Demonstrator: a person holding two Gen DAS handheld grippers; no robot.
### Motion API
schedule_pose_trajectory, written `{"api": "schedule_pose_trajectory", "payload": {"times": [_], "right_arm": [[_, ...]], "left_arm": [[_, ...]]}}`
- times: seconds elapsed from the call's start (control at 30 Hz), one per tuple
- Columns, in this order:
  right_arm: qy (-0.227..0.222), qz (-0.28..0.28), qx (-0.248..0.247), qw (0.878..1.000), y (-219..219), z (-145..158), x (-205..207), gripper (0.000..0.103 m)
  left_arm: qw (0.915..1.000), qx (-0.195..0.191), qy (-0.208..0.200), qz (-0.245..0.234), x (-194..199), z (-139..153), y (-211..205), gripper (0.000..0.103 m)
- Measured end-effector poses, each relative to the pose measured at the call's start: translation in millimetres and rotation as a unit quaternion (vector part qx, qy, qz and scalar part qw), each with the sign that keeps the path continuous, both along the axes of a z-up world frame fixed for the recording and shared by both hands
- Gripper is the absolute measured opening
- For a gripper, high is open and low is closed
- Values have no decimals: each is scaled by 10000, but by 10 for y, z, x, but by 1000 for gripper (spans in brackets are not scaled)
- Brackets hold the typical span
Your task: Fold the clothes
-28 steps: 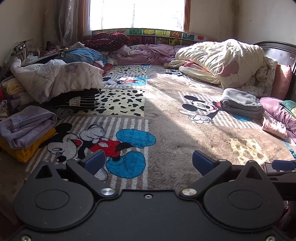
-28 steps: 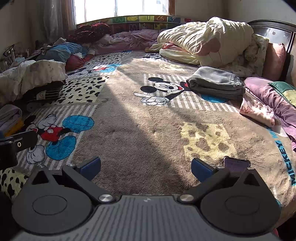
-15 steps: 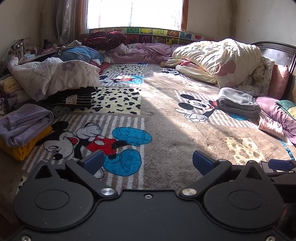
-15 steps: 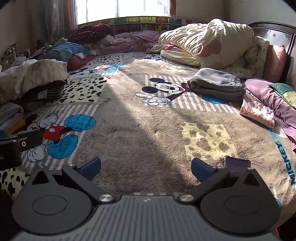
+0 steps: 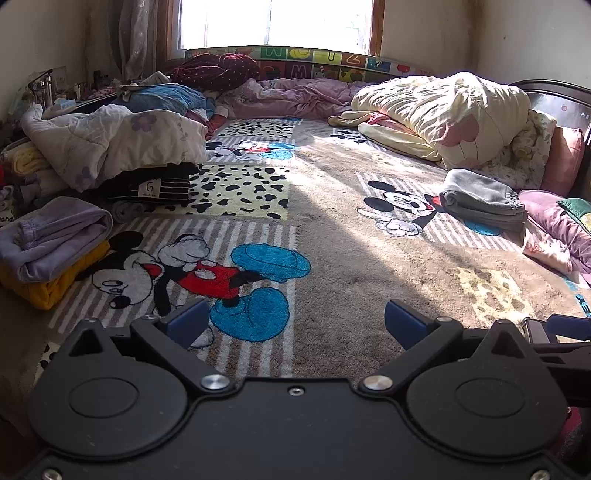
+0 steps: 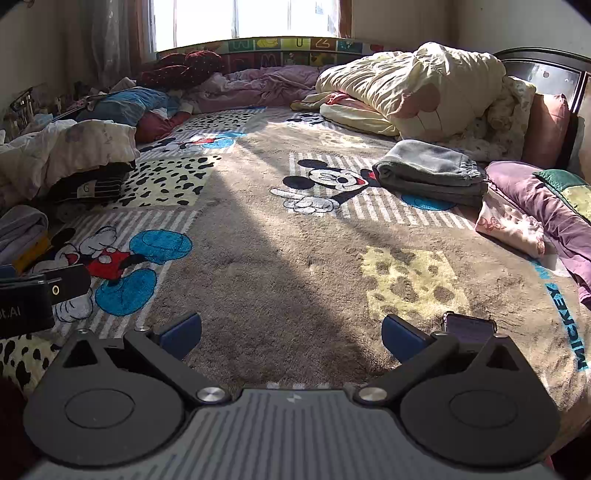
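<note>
Left gripper (image 5: 291,325) empty, blanket (image 6: 569,325) reads "MICKEY"

Both views have shifted slightly: the folded grey garment (image 5: 480,199) and the folded lavender garment (image 5: 55,236) sit marginally nearer the left frame edge.

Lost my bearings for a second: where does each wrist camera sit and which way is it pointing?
Left wrist: behind the open left gripper, low over the cartoon blanket, facing the window; the right gripper shows at its right edge.
Right wrist: behind the open right gripper, same heading; the left gripper shows at its left edge.
Shared: folded grey garment, cream quilt.
</note>
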State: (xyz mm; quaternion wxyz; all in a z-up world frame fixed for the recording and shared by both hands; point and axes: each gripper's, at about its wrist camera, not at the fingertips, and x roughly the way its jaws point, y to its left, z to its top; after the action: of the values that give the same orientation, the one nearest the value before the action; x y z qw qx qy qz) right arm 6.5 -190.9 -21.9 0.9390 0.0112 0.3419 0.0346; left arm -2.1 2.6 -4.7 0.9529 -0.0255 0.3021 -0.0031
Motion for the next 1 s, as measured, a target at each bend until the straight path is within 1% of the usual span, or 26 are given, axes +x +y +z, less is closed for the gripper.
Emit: {"api": "schedule_pose_trajectory", "payload": {"times": [0.37,0.7,1.0], "right_arm": [[-15,20,-41,10000,-5,3,-38,103],[-54,-68,-54,9999,-46,10,-65,103],[-83,-20,-51,10000,-31,27,-96,103]], "left_arm": [[9999,-61,87,24,-4,-17,30,103],[10000,-37,56,-32,-38,4,4,103],[10000,0,31,-29,-61,15,-2,103]]}}
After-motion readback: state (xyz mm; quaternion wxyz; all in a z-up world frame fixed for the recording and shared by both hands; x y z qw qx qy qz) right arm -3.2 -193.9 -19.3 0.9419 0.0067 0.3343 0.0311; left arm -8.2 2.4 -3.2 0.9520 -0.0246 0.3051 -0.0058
